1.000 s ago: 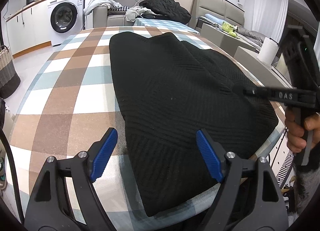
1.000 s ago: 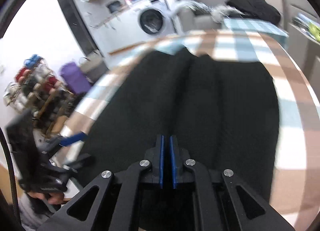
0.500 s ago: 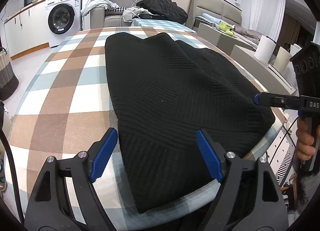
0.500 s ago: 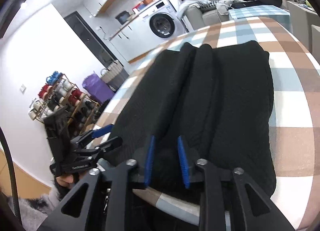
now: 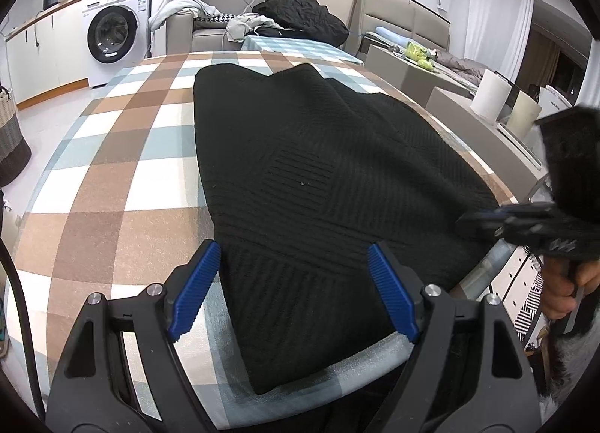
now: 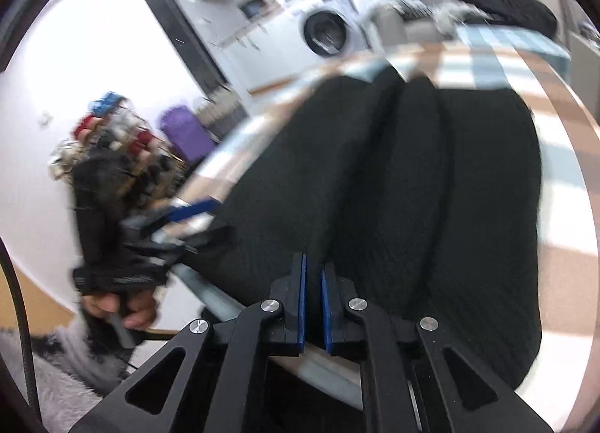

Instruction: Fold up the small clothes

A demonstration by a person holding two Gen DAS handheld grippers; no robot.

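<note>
The black knitted garment lies flat on the checked desk, its hem at the near edge, where the left tongs gape wide above it and the right tongs, nearly closed and seemingly empty, hover ready to pinch.

A white washing machine stands left of a beige sofa heaped with clothes.

My desk has a brown, white and blue checked cover. Behind it there's a washer, a sofa piled with a black coat, and two paper rolls off right. There's also a purple bag by a blurry shelf rack.
</note>
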